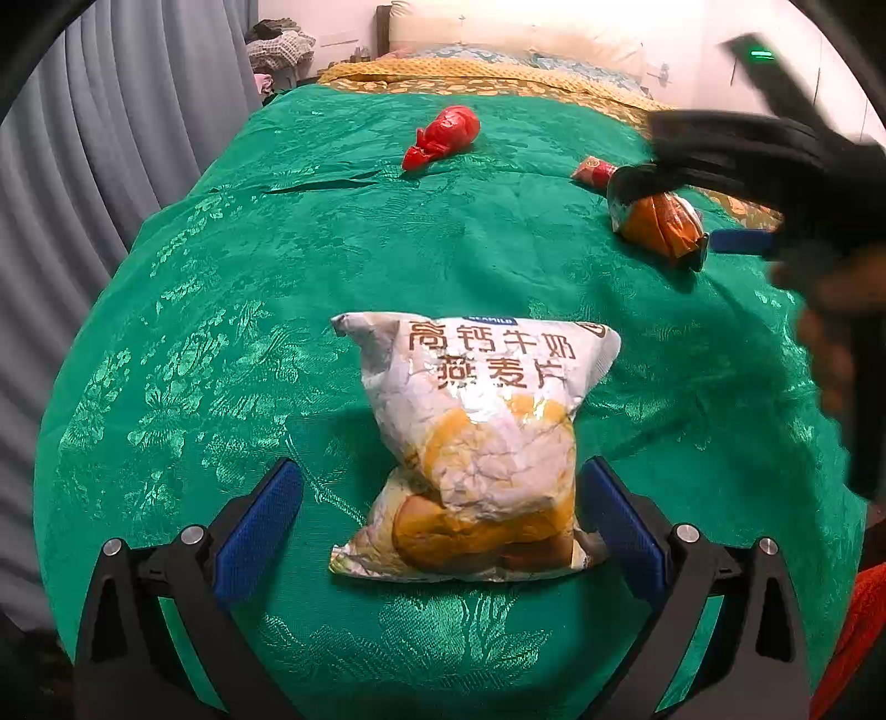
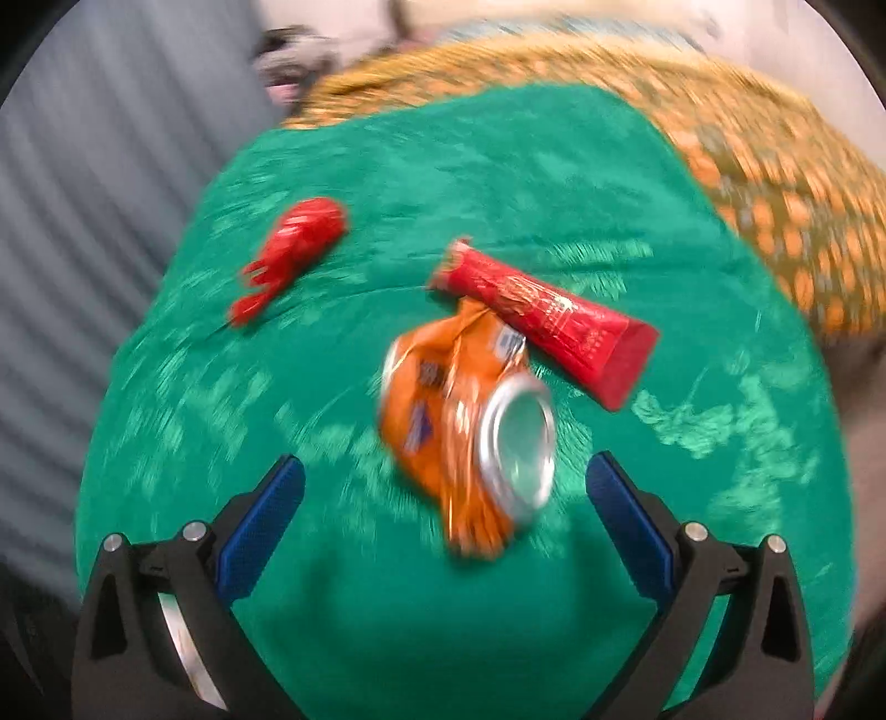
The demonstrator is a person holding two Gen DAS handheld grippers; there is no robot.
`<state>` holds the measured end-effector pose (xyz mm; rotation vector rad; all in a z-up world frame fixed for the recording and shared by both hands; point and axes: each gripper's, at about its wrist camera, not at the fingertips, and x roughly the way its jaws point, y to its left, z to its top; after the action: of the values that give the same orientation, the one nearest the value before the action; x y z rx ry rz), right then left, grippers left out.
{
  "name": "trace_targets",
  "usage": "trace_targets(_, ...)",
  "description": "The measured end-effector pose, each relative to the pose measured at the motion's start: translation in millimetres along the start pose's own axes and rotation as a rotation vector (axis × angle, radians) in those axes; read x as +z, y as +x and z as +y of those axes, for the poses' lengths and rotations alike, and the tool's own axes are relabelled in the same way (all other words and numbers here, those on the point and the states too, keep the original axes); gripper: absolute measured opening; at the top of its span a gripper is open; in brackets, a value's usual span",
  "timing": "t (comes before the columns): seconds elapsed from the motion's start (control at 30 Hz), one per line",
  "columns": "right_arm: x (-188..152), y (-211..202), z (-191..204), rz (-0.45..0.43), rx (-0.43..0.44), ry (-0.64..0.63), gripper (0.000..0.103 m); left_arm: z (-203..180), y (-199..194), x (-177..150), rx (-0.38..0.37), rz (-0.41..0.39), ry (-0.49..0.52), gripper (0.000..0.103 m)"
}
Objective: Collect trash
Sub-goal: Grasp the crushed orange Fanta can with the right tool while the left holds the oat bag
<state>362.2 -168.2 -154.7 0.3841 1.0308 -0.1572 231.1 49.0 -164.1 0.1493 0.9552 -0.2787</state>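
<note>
A crumpled white and yellow snack bag lies on the green bedspread. My left gripper is open, with its blue pads on either side of the bag's lower half. A crushed orange can lies between the wide-apart fingers of my open right gripper. A red tube wrapper lies just behind the can, and a knotted red plastic bag lies farther left. In the left wrist view the right gripper is a dark blur over the can, with one blue pad showing.
A grey curtain hangs along the left side of the bed. A yellow patterned blanket and pillows lie beyond the green cloth. Clothes are piled at the far left. A hand holds the right gripper.
</note>
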Motion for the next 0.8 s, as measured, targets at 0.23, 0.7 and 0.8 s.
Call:
trace_targets(0.23, -2, -3, -19, -0.073, -0.068, -0.057, 0.066, 0, 0, 1, -0.002, 0.0, 0.0, 0.099)
trace_targets(0.7, -115, -92, -21, -0.075, 0.17, -0.686, 0.069, -1, 1, 1, 0.004, 0.0, 0.002, 0.098)
trace_targets(0.8, -140, -89, -25, -0.086, 0.138, -0.725, 0.072, -2, 1, 1, 0.009, 0.001, 0.004, 0.098)
